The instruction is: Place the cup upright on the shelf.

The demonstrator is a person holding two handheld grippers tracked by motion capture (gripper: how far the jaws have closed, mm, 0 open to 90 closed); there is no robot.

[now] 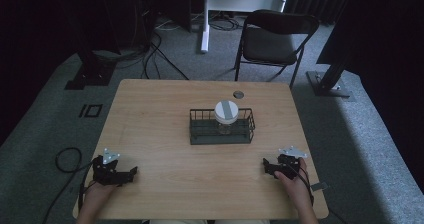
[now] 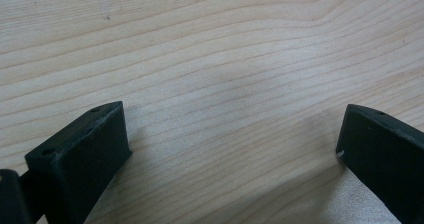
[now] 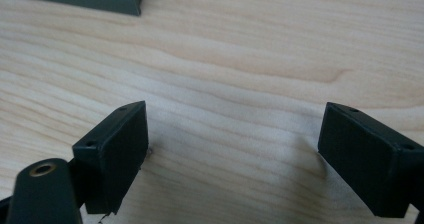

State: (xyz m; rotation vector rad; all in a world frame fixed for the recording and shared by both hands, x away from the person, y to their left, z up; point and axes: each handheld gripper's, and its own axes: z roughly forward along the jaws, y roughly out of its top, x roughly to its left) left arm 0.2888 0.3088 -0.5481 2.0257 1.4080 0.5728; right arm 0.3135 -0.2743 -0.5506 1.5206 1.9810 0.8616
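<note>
1. Both hands rest at the near edge of the table (image 1: 165, 109): the left gripper (image 1: 131, 173) near the left corner, the right gripper (image 1: 266, 166) near the right corner.
2. Each gripper has its jaws wide apart, with only bare wood between them.
3. At the table's middle stands a dark wire basket (image 1: 197, 129), and a jar (image 1: 226, 116) with a white lid stands inside it, well apart from both grippers.
4. Wood is free on all sides of the basket.
5. Grey carpet surrounds the table; a folding chair (image 1: 272, 39) and cables lie beyond the far edge.
</note>
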